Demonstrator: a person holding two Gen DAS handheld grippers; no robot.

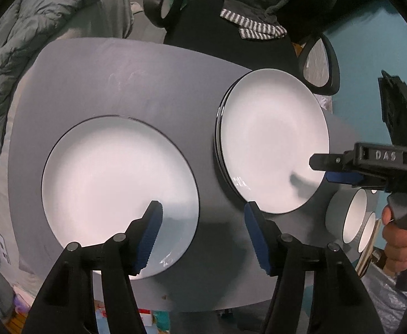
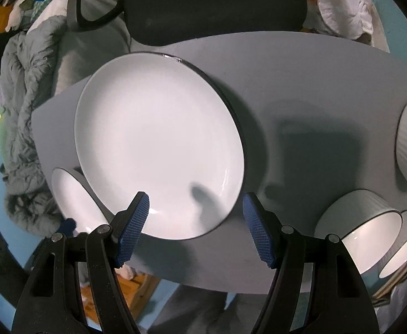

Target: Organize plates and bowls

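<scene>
Left gripper (image 1: pixel 203 231) fingers released above the single plate's (image 1: pixel 106 183) near rim; right gripper (image 2: pixel 195 222) fingers released, seemingly clear over the plate stack (image 2: pixel 159 144).

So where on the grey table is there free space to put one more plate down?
The widest bare patch is the far part of the table, behind the single plate and left of the plate stack. A narrower strip lies between them. The right end is crowded with bowls.

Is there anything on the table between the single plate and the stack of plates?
Nothing: the left wrist view shows only bare grey table between the single plate and the plate stack.
</scene>
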